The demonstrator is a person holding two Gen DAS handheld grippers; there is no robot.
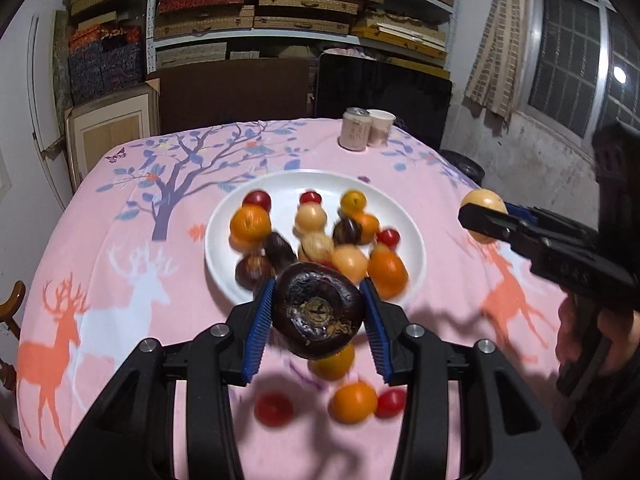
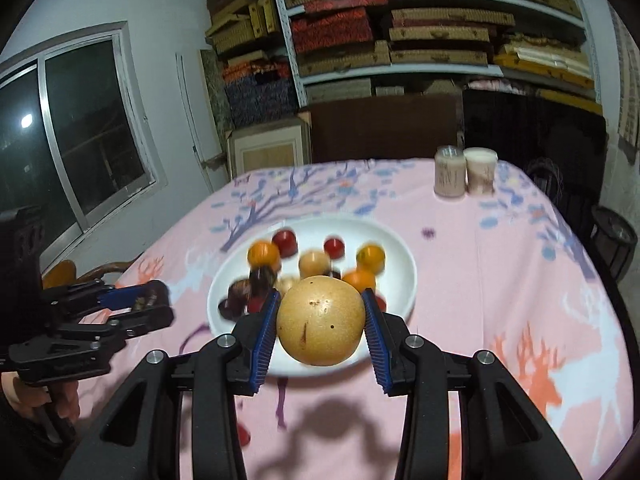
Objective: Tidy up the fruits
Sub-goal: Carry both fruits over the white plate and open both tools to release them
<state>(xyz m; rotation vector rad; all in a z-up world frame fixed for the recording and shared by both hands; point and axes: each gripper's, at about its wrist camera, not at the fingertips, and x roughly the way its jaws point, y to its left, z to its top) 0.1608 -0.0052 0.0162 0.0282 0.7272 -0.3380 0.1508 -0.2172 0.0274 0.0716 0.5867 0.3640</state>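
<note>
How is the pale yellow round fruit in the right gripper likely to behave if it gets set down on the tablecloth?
The pale yellow fruit looks nearly spherical, so it would probably roll. Its skin seems smooth, and the right gripper pinches only its sides, so it may slip.

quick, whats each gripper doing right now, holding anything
Left gripper: shut on a dark purple-brown fruit, lifted above the table.
Right gripper: shut on a tan round fruit, lifted near the white plate.

Left tongs [image 1: 318, 316] clamped on load, right tongs [image 2: 322, 322] likewise (both angled downward).
</note>
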